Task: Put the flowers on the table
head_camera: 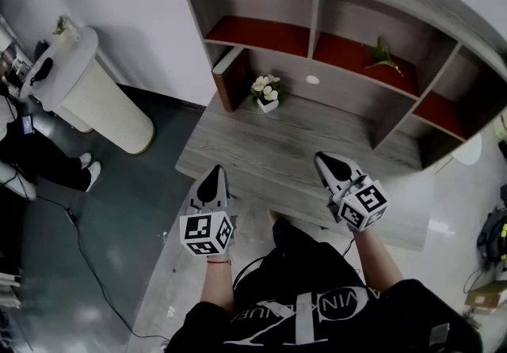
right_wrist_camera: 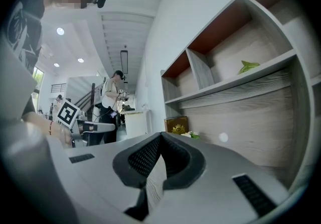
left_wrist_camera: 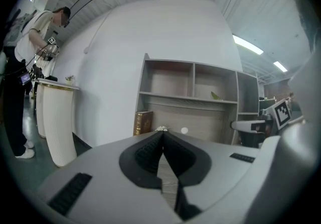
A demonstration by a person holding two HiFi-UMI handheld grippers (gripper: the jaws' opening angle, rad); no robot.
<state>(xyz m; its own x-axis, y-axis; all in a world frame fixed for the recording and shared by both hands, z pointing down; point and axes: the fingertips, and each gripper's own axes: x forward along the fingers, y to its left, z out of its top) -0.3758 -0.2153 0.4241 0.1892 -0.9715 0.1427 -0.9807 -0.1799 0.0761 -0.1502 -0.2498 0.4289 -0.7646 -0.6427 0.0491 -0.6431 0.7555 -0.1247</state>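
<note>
Grey wood table (head_camera: 317, 142) with flowers (head_camera: 265, 91) at its back; my left gripper (head_camera: 215, 173) and right gripper (head_camera: 325, 160) both closed tip-to-tip, empty.

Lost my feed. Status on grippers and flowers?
Left gripper shut, empty; right gripper shut, empty. Flower pot on desk, beside book. Nothing in between.

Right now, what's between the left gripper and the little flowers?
Only bare desk top lies between the left gripper and the flowers, shown in the head view.
</note>
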